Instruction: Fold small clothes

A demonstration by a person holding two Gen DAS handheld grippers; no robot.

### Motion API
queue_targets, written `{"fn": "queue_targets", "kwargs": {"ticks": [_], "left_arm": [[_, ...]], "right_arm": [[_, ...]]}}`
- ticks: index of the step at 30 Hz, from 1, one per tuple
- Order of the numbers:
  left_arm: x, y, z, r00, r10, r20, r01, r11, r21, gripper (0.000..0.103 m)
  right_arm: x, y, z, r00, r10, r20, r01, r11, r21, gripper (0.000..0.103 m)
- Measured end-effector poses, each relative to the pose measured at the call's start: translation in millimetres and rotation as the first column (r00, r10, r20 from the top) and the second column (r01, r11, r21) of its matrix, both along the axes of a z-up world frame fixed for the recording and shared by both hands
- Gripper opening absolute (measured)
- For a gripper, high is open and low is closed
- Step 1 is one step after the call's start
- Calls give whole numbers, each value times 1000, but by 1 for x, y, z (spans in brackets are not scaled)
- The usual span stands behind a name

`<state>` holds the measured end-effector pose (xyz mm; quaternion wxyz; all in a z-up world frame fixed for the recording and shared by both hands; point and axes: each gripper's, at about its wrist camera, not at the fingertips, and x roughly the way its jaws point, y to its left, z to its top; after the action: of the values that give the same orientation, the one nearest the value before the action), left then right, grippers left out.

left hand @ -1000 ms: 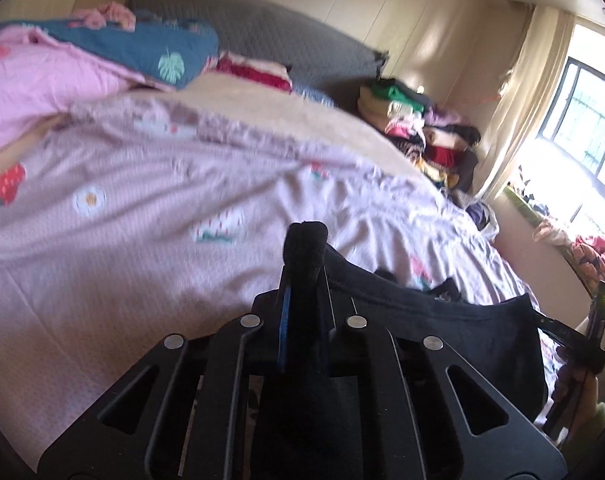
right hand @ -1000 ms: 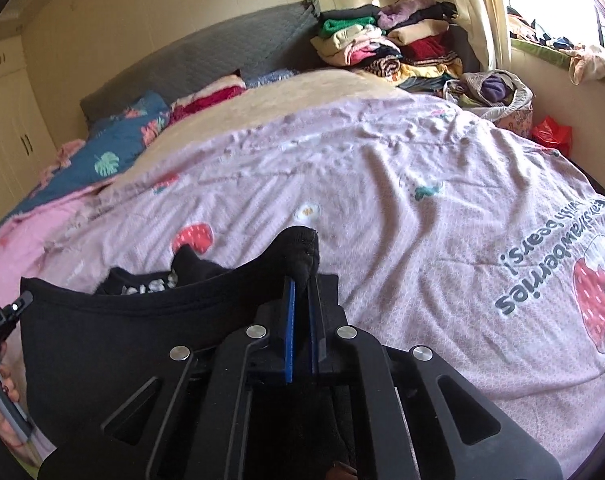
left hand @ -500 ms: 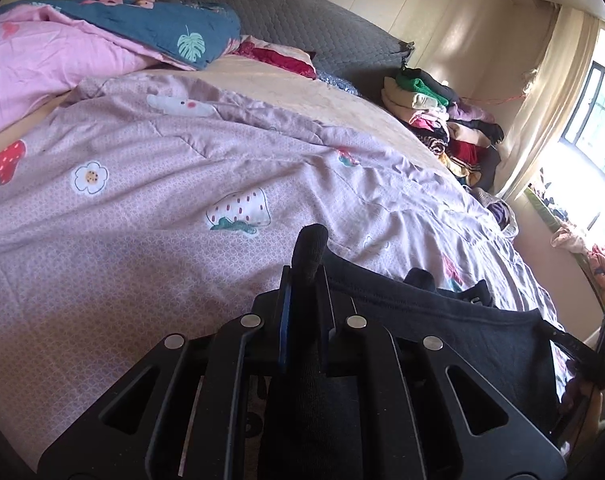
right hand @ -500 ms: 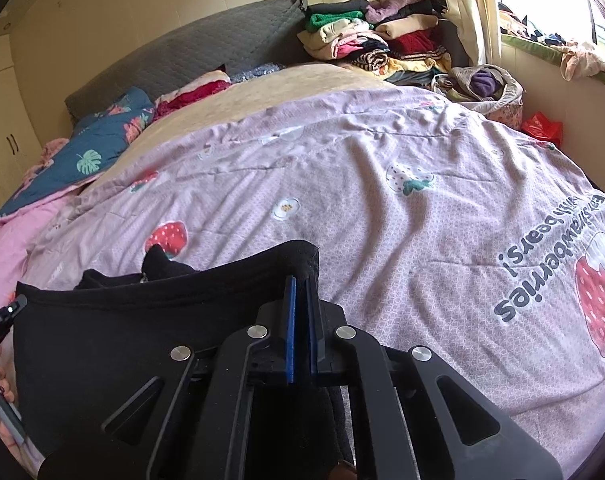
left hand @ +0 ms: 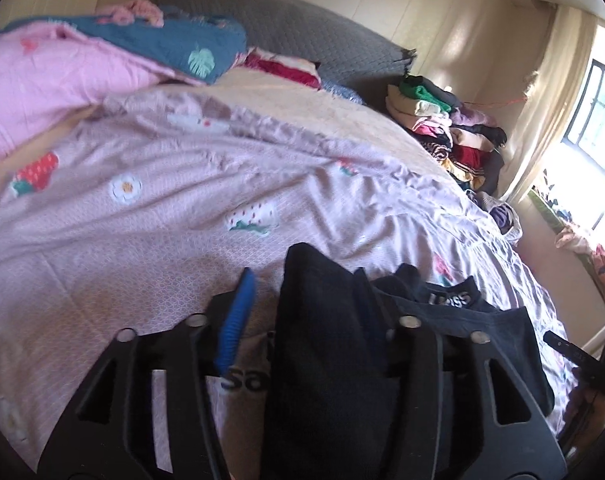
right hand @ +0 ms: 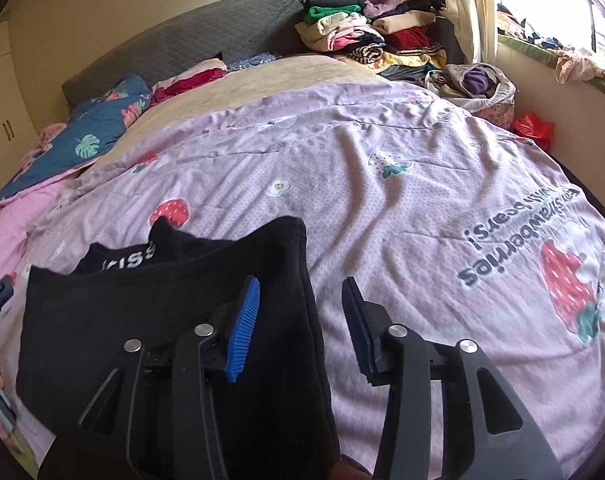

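Right wrist view showed the right gripper (right hand: 298,320) with jaws just sprung apart, the black garment (right hand: 142,312) lying loose between them on the pink strawberry quilt (right hand: 422,208). Its right edge met bare quilt. The left gripper (left hand: 302,312) had likewise just opened, the cloth's corner slack between its pads. Stacked clothes (right hand: 366,36) crowded the headboard (right hand: 206,36).

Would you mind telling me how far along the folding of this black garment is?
Done: the black garment lies on the strawberry bedspread. In hand: nothing; the left gripper and right gripper have just been opening, cloth loose between them. Left: smoothing and any further folds; the waistband remains bunched.
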<state>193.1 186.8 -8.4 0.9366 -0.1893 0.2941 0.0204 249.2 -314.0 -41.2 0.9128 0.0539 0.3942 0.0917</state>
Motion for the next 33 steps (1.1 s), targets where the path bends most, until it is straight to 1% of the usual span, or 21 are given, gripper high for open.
{"fn": "queue_targets", "kwargs": {"ticks": [1,2,4,7,8,9,10,11,13,16,19,22,29,33], "left_arm": [[-3,-3,3,1000,-4,4,4,1000,9,53],[-8,-8,8,1000,-12,10,12,1000,20,62],[-14,-14,13,999,-27,16,27,999,21,74],[-26,-25,17,998,-68,9,68,998,8,85],[-30,-31,16,997,-82,-5,82,997,3,90],[-32,-34,15,996,-93,-17,93,996,1,92],[-35,-38,13,993,-111,-30,111,994,3,93],[-39,-42,11,992,-123,-41,123,992,8,93],[-45,-51,5,988,-134,-72,136,991,19,93],[-52,-66,-6,978,-176,-115,179,984,15,93],[-58,-79,-13,968,-203,-150,211,977,37,93],[-63,-86,-16,962,-222,-162,232,972,45,93],[-67,-100,-14,951,-250,-180,265,962,63,93],[-67,-112,-17,934,-287,-213,306,950,58,93]], "right_arm": [[-6,0,1,1000,11,-6,-11,1000,-3,48],[-14,0,2,1000,24,-15,-24,1000,-6,48],[-26,1,3,999,43,-24,-43,999,-6,49],[-45,5,6,997,68,-39,-68,998,13,51],[-50,6,7,996,78,-38,-77,997,18,55],[-54,8,8,996,84,-37,-83,996,22,61],[-60,10,9,994,98,-37,-97,995,32,64],[-65,12,10,993,113,-38,-111,993,40,67],[-72,18,12,991,129,-33,-127,991,43,67],[-78,28,14,988,150,-32,-148,988,42,67],[-85,37,12,985,170,-42,-168,985,47,67],[-90,42,10,983,178,-48,-176,983,42,70],[-94,44,6,985,163,-55,-161,986,40,72],[-90,44,-5,984,146,-97,-144,989,35,73]]}}
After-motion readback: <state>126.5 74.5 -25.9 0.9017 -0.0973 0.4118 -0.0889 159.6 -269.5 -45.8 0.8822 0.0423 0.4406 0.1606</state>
